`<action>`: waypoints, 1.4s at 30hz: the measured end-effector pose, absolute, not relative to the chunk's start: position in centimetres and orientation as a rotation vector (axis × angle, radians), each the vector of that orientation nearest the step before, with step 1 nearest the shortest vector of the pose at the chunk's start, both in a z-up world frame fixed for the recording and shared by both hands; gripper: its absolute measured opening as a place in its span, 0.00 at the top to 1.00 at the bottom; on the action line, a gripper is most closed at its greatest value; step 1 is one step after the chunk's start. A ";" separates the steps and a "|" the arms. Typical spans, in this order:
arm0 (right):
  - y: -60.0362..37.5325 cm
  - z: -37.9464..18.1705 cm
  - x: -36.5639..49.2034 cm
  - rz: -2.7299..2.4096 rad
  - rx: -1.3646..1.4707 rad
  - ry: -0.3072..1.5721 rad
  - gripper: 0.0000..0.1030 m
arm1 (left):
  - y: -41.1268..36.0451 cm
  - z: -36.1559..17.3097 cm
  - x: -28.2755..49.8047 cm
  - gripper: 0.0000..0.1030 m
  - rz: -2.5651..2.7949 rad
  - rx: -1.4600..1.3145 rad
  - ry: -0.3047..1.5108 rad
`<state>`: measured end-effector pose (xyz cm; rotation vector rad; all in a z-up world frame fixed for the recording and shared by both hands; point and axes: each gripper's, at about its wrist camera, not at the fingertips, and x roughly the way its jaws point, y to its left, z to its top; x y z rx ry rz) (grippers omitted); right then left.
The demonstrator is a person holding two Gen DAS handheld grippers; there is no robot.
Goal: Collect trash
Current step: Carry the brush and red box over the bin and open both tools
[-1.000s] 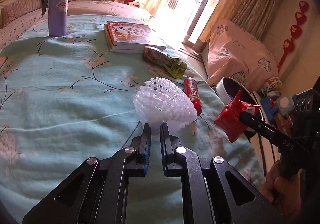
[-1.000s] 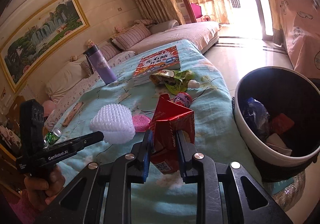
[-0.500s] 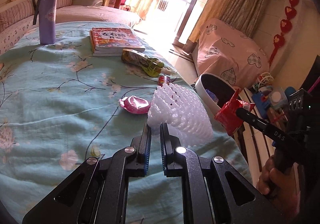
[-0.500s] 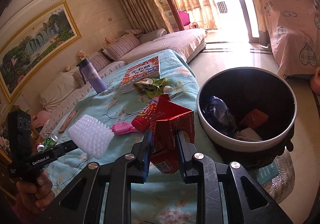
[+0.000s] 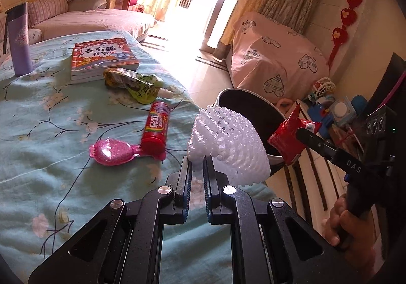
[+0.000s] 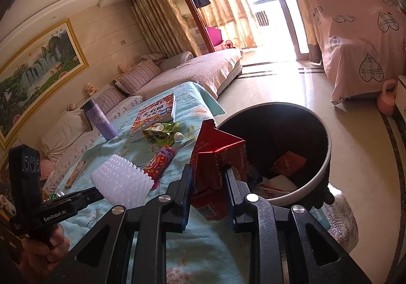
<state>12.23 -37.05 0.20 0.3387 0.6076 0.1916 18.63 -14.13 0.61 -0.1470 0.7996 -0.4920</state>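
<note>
The left tool (image 5: 197, 166) pinches the white foam net (image 5: 228, 144) by one thin edge near the table's (image 5: 50, 169) corner; the right tool (image 6: 207, 177) clamps the red wrapper (image 6: 218, 154) beside the bin (image 6: 327, 162). Either may fall short of the rim and land on the floor.

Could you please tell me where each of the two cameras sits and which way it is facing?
Left wrist: on the left hand-held gripper, looking down its fingers across the bed toward the bin; it grips white foam netting. The person's right hand shows.
Right wrist: on the right hand-held gripper, facing the bin; it grips a red wrapper. The left hand shows.
Shared: bed, bin, book, purple bottle, both grippers' loads.
</note>
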 end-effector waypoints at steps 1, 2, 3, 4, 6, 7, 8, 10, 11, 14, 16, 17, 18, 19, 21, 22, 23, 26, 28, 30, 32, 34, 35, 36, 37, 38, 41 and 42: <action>-37.3 0.2 12.3 0.188 0.340 0.606 0.77 | -14.4 0.6 18.7 0.92 -0.494 -0.142 0.800; -37.5 0.2 12.4 0.184 0.342 0.604 0.77 | -14.8 0.7 18.7 0.92 -0.496 -0.138 0.800; -37.8 0.2 12.4 0.180 0.344 0.603 0.77 | -15.1 0.7 18.9 0.92 -0.499 -0.134 0.801; -38.1 0.1 12.5 0.177 0.346 0.603 0.77 | -15.3 0.8 18.9 0.92 -0.500 -0.132 0.800; -38.6 0.0 12.7 0.168 0.351 0.604 0.77 | -15.9 0.9 19.2 0.92 -0.503 -0.126 0.799; -38.9 -0.1 12.7 0.165 0.354 0.605 0.77 | -16.0 0.9 19.3 0.92 -0.504 -0.125 0.799; -39.2 -0.2 12.8 0.162 0.358 0.608 0.77 | -16.2 1.0 19.5 0.92 -0.506 -0.125 0.799; -39.6 -0.3 13.1 0.153 0.364 0.609 0.77 | -16.7 1.1 19.8 0.92 -0.512 -0.125 0.800; -39.8 -0.5 13.3 0.148 0.364 0.612 0.77 | -17.0 1.2 20.0 0.92 -0.516 -0.125 0.800; -40.4 -0.8 13.7 0.141 0.372 0.620 0.77 | -18.1 1.4 20.6 0.92 -0.528 -0.115 0.800; -40.7 -1.0 14.1 0.135 0.376 0.623 0.77 | -19.0 1.5 21.1 0.92 -0.534 -0.104 0.802; -40.9 -1.1 14.2 0.132 0.379 0.621 0.77 | -19.4 1.5 21.3 0.92 -0.537 -0.100 0.803; -41.1 -1.1 14.3 0.129 0.379 0.619 0.77 | -19.8 1.5 21.4 0.92 -0.540 -0.098 0.804; -41.3 -1.1 14.5 0.124 0.378 0.617 0.77 | -20.1 1.5 21.6 0.92 -0.544 -0.095 0.806; -41.8 -1.1 14.9 0.120 0.383 0.617 0.77 | -21.0 1.6 22.1 0.92 -0.551 -0.086 0.809; -42.0 -1.1 15.0 0.119 0.384 0.618 0.77 | -21.3 1.6 22.2 0.92 -0.553 -0.080 0.810; -42.2 -1.0 15.2 0.118 0.383 0.619 0.77 | -21.7 1.5 22.5 0.92 -0.555 -0.074 0.812; -42.7 -0.9 15.9 0.116 0.382 0.623 0.77 | -23.1 1.3 23.3 0.92 -0.560 -0.055 0.823; -42.9 -0.9 16.5 0.114 0.382 0.628 0.77 | -23.8 1.2 23.8 0.92 -0.559 -0.042 0.829; -43.2 -1.0 16.9 0.114 0.376 0.633 0.77 | -24.5 0.9 24.2 0.92 -0.561 -0.031 0.837; -43.3 -1.1 17.2 0.115 0.375 0.639 0.77 | -25.1 0.7 24.4 0.92 -0.560 -0.021 0.845; -43.5 -1.2 17.4 0.117 0.375 0.646 0.75 | -25.5 0.5 24.7 0.92 -0.559 -0.017 0.852; -43.6 -1.4 17.6 0.121 0.376 0.651 0.74 | -25.6 0.4 24.8 0.92 -0.558 -0.015 0.855; -43.6 -1.4 17.7 0.122 0.375 0.654 0.74 | -25.8 0.3 24.9 0.92 -0.557 -0.014 0.858; -43.7 -1.5 17.8 0.121 0.372 0.659 0.74 | -26.0 0.2 25.1 0.91 -0.559 -0.014 0.861; -43.7 -1.6 17.9 0.120 0.368 0.663 0.74 | -26.3 0.1 25.2 0.91 -0.562 -0.010 0.865; -43.9 -1.8 18.4 0.119 0.364 0.674 0.73 | -26.9 -0.2 25.4 0.91 -0.563 0.011 0.875; -44.0 -1.9 18.6 0.116 0.367 0.678 0.68 | -27.1 -0.3 25.4 0.86 -0.557 0.014 0.881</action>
